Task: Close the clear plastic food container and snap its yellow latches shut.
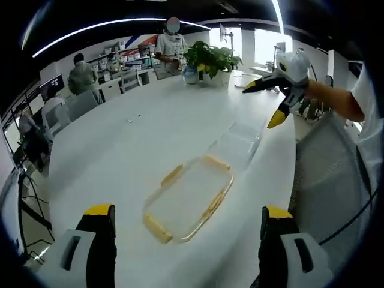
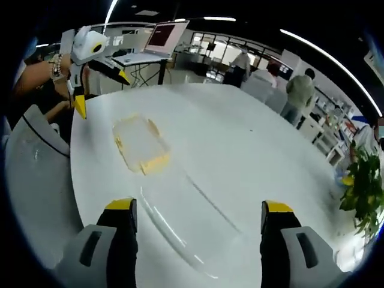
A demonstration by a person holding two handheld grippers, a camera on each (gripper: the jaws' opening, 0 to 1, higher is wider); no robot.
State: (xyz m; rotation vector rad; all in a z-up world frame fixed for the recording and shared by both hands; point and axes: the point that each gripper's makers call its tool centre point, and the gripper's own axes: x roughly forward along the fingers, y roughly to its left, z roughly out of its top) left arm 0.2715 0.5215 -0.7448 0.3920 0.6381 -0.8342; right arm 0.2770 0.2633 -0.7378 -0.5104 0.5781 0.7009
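Both our grippers — left gripper (image 1: 187, 219), right gripper (image 2: 198, 213) — hang spread, empty; lid (image 1: 187, 198) lies beside container (image 1: 240, 139), yellow latches (image 1: 157, 228) unsnapped — nothing closed yet.

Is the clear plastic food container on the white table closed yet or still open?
Open. The yellow-latched lid lies flat on the white table, apart from the clear plastic food container beside it; neither gripper touches them.

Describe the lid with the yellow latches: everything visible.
The lid is a clear plastic rectangle with rounded corners and yellow latches along its edges. It lies flat on the white table, apart from the clear container base next to it. Nothing grips it; both grippers are off it, jaws open. The right gripper view shows it too.
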